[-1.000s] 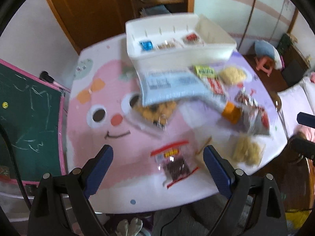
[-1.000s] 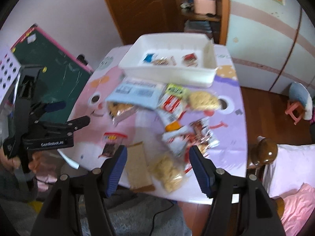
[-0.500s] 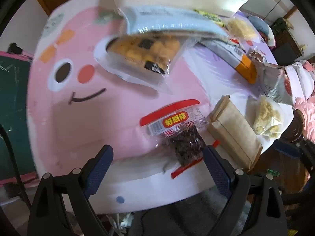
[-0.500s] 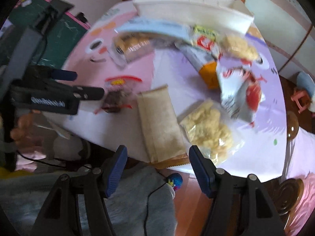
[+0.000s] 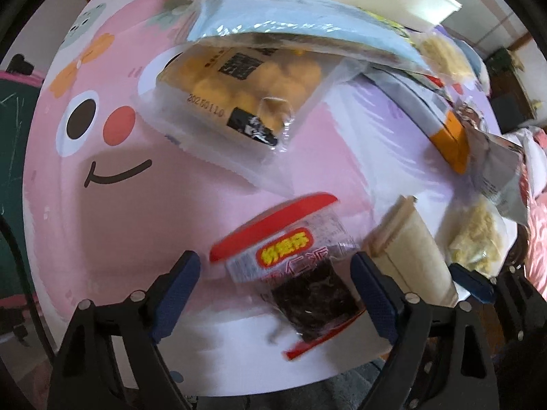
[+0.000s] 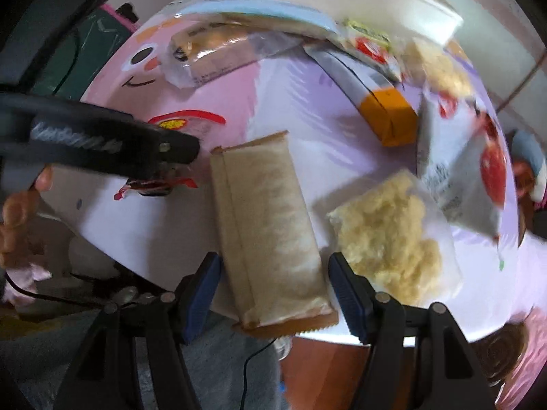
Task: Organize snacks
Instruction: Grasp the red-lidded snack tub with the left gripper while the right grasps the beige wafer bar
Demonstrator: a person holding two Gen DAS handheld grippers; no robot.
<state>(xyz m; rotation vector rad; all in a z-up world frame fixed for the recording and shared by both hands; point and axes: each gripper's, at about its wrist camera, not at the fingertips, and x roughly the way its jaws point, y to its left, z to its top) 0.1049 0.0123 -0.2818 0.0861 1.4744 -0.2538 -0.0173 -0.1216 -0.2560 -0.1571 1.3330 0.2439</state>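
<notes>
While both hand-held grippers point down, left [image 5: 275, 275] closes astride red-edged packet [image 5: 301, 270].

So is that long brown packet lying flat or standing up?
Lying flat: the brown packet rests lengthwise on the table, one end past the near edge.

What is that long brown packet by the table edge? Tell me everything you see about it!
The brown packet looks like plain kraft paper, long and flat, with a folded seam running down its length and a crimped end. It lies flat near the table edge, its near end poking just past it. The right gripper straddles that end, jaws open, pads not pressing. A clear bag of pale crumbly snack lies beside it.
</notes>
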